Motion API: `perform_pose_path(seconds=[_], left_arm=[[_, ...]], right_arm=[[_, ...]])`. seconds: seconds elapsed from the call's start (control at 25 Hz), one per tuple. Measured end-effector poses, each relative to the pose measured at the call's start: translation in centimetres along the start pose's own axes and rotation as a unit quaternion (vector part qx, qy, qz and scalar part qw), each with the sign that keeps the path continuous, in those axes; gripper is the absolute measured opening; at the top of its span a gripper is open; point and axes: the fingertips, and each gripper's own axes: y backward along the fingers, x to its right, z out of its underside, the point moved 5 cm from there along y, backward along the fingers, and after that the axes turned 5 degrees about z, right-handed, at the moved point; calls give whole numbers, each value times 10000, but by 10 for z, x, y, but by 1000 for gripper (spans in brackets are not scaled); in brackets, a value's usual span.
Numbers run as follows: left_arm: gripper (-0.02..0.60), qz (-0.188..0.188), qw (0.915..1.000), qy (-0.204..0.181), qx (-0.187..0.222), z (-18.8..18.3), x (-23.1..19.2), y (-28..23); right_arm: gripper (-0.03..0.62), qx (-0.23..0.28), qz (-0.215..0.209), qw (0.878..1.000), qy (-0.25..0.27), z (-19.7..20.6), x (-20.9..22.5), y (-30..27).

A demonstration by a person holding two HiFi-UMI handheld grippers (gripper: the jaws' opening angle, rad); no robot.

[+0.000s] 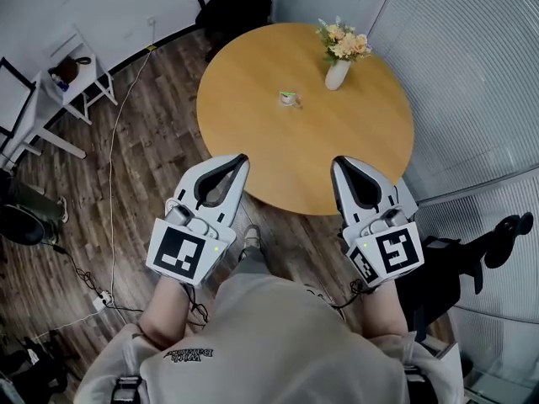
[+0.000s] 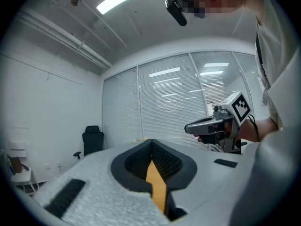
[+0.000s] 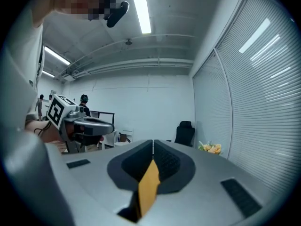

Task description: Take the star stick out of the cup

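person's shirt (image 1: 286, 343): nearest
left gripper (image 1: 241, 159): clenched, empty, near table (image 1: 253, 133) edge
right gripper (image 1: 338, 163): clenched, empty
cup (image 1: 290, 99): mid-table, left of flower vase (image 1: 337, 74)

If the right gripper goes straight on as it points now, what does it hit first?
Probably nothing close: the shut right gripper points out above the table, flowers off to its right; depth unclear.
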Motion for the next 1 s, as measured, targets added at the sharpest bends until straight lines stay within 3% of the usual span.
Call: perform_pose_path(seconds=[0.4,0.68,1.0], left_arm=[[21,277,9994,-190,73,2,-87,-37],[21,465,9987,-173,105,8,-112,-58],[21,374,9992,-160,-44,16,-114,-86]], right_arm=[[31,57,365,9992,118,-18,10,-77],[31,-22,599,9981,131,-16,16,-100],[31,-7,453,9988,192,-7,45,-118]])
